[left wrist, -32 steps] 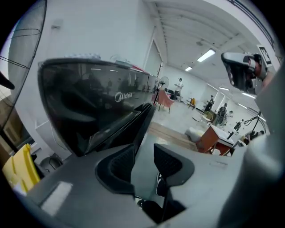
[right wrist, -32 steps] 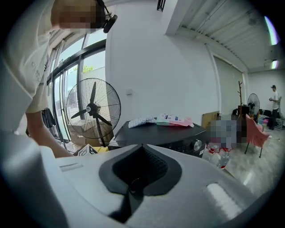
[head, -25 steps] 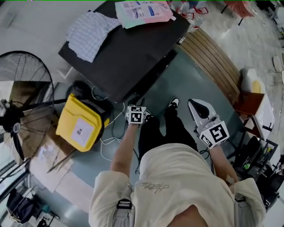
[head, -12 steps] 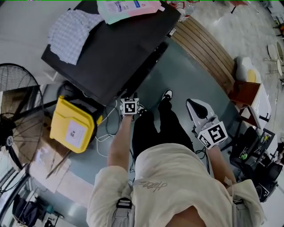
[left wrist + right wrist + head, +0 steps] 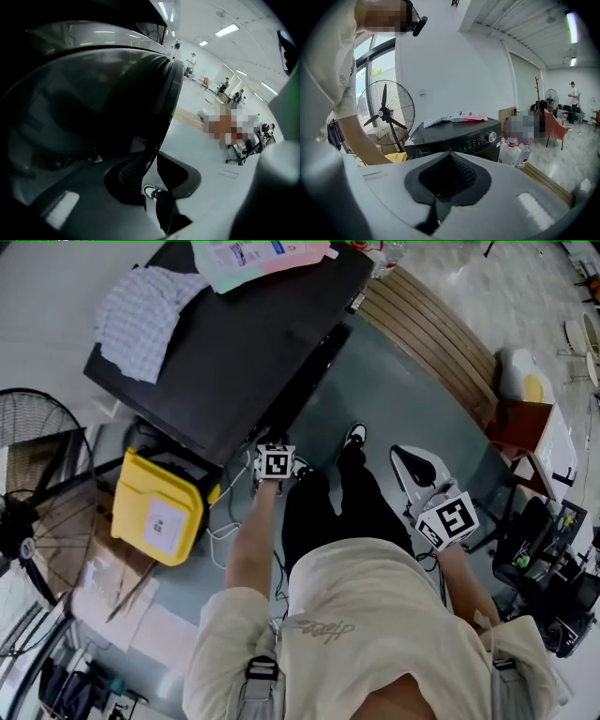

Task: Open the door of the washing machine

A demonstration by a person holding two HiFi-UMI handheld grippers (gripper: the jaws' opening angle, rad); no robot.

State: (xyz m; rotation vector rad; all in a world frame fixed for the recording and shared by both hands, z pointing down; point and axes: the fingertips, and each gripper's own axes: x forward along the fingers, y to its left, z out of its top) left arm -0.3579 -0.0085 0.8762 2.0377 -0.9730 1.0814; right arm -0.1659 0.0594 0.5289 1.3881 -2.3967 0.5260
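The black washing machine point(image 5: 234, 343) stands in front of me; in the right gripper view its front panel with a knob point(image 5: 490, 136) shows. Its round dark door point(image 5: 93, 108) fills the left gripper view. My left gripper point(image 5: 276, 461) is low against the machine's front. Its jaws point(image 5: 151, 161) have just been closing, and the door's rim point(image 5: 164, 117) runs in between the pads, which sit against it. A shoe shows through the gap below. My right gripper point(image 5: 405, 457) hangs apart at the right, shut point(image 5: 450, 161) with nothing in it.
A checked cloth point(image 5: 141, 315) and a pink and green packet point(image 5: 262, 254) lie on the machine's top. A yellow box point(image 5: 161, 512), cables and a standing fan point(image 5: 37, 512) are at its left. A wooden slatted platform point(image 5: 431, 343) and water bottles point(image 5: 524, 157) are at the right.
My left gripper has sunk and come in against the machine's front at the door. The right gripper has hardly moved.
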